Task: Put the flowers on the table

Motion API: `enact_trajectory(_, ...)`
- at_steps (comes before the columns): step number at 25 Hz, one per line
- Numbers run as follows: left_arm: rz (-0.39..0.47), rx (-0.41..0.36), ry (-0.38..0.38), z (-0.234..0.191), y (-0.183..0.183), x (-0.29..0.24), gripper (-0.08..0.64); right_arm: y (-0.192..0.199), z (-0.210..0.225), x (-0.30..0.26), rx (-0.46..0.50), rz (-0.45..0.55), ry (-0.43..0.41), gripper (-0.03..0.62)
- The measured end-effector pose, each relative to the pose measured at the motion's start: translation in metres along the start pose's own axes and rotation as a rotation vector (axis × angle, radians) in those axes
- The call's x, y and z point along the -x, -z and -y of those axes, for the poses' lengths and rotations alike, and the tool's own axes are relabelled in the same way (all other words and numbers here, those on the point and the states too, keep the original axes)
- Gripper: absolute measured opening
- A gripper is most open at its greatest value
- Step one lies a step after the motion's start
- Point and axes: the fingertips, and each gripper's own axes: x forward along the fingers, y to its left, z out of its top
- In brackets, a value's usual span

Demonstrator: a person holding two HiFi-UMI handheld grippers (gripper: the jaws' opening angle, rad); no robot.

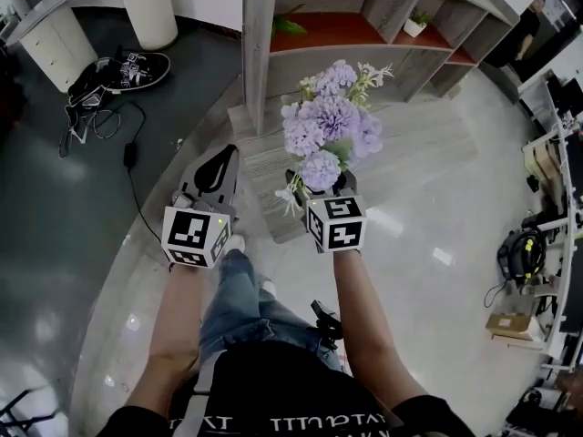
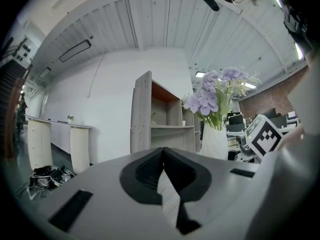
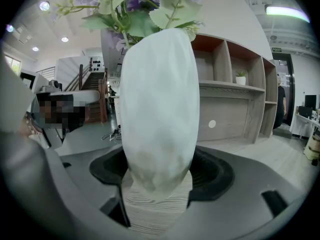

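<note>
— Where does the head view look from?
— High up, facing steeply down: wooden shelf unit at twelve o'clock, flowers near centre.
— And the gripper views?
— Both sit low and look forward along their jaws. The left has the shelf unit dead ahead, flowers at two o'clock. The right is crowded by the white vase, shelf unit at three o'clock.
— Shared?
— Shelf unit and flowers, in all three.

Person in a black top with white lettering, black sleeves and blue jeans, one pale shoe in shot. The left gripper and right gripper are grey-bodied, each topped by a white cube printed with black square markers. Black pads line the grey jaws.
</note>
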Motion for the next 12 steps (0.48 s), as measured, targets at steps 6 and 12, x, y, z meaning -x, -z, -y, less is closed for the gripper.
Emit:
enact_trajectory(6,-0.007,0.002,0.004,-0.013,0.018,-0.009,0.011,0.012,0.001,-0.031,-0.004,0.009,-0.019,0.377)
enact_trajectory(12,-0.024,0.01,0.034,-0.011,0.027,-0.023,0.011,0.018,0.006,-0.05,0.02,0.015,-0.027,0.377)
